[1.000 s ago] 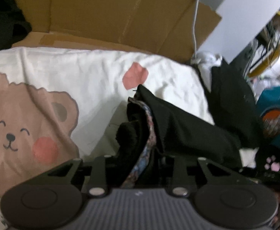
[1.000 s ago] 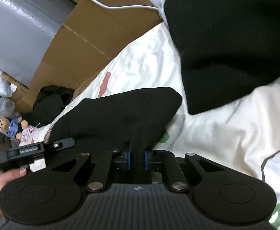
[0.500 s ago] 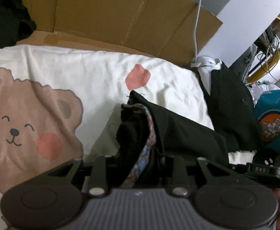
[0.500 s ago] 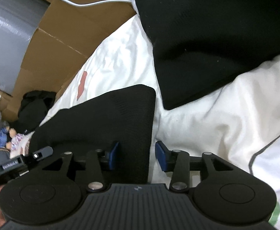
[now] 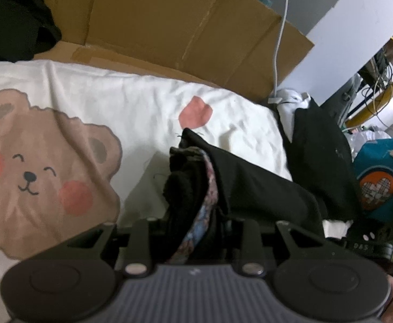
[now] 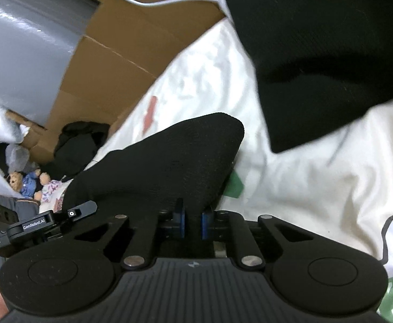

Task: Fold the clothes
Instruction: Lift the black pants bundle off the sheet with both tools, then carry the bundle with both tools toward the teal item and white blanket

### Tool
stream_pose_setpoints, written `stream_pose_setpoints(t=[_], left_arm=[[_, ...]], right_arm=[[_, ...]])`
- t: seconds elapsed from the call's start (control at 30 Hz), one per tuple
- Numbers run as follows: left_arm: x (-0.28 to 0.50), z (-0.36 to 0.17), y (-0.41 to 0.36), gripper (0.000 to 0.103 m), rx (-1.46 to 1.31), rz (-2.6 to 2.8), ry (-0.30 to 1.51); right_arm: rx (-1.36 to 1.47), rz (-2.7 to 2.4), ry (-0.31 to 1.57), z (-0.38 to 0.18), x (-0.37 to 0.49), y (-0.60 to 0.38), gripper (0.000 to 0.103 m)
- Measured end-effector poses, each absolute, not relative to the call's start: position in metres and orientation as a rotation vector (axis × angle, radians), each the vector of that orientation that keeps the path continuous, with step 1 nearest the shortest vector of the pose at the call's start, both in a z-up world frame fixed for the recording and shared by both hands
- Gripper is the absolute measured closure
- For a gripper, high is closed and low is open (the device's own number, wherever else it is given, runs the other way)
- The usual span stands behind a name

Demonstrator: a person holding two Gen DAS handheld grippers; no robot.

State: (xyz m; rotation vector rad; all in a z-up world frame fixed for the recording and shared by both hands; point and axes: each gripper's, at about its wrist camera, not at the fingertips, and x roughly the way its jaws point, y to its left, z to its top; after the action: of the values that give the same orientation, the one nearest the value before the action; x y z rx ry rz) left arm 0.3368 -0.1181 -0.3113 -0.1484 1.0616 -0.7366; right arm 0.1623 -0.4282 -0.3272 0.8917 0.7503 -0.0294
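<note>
Now both grippers pinch one black garment (image 6: pixel 169 161) over the white bear-print sheet (image 5: pixel 88 102). Left gripper (image 5: pixel 196 228) clamps its bunched, patterned-lined end; right gripper (image 6: pixel 192 220) closes narrowly on the opposite edge. Another black garment (image 6: pixel 317 53) lies beyond the right gripper.

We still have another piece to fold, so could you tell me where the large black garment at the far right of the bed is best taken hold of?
Take the large black garment by its lower corner, approaching from the near side. That corner lies flat and exposed on the white bear-print sheet, clear of the smaller black garment both tools hold.
</note>
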Motion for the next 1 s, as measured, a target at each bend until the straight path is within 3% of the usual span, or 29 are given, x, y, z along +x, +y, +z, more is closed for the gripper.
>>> stream_pose_setpoints(t=[0.43,1.0], left_arm=[[0.308,-0.272,-0.069,0.072,-0.332,-0.64,1.019],[0.258,-0.172,-0.047,0.073,-0.458,-0.679,0.822]], right_arm=[[0.747,0.023,0.714,-0.243,0.16,-0.396,0.093],[0.539,0.056,0.572,-0.108,0.132,-0.372,0.093]])
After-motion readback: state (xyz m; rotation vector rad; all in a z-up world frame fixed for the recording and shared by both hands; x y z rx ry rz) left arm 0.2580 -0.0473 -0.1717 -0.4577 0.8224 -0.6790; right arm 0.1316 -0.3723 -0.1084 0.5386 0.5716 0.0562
